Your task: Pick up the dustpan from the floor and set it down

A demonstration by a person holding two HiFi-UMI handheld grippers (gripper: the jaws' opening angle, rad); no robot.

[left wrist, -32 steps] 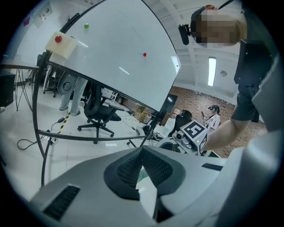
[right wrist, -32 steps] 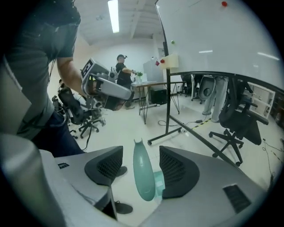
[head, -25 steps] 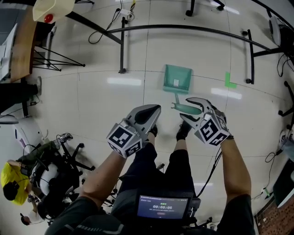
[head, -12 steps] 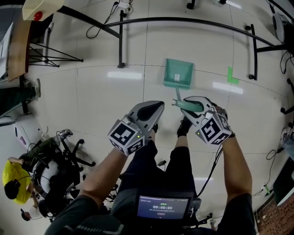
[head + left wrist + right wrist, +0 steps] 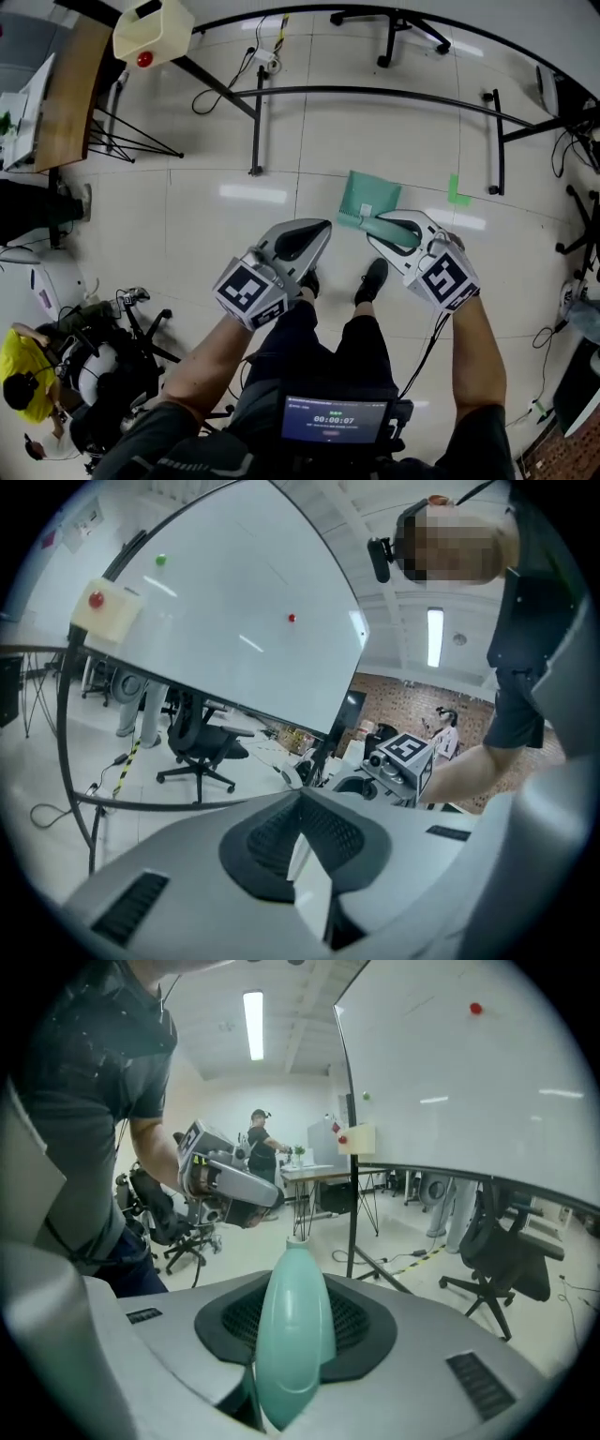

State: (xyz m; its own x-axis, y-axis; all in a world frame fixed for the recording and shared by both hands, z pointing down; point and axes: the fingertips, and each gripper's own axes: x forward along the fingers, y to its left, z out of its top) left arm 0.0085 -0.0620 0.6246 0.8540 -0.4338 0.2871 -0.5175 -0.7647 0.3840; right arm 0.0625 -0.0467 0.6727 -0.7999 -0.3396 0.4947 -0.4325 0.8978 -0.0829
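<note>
Since my right gripper (image 5: 392,225) jaws just closed tight on dustpan (image 5: 368,199) handle (image 5: 291,1335), pan hangs tilted ahead, seemingly clear of floor (image 5: 187,234). Left gripper (image 5: 312,232) pinched together, empty. Pickup looks done; setting down remains.

right hand-held gripper (image 5: 395,228): closed onto handle | dustpan (image 5: 367,198): lifted (now tilted)
</note>
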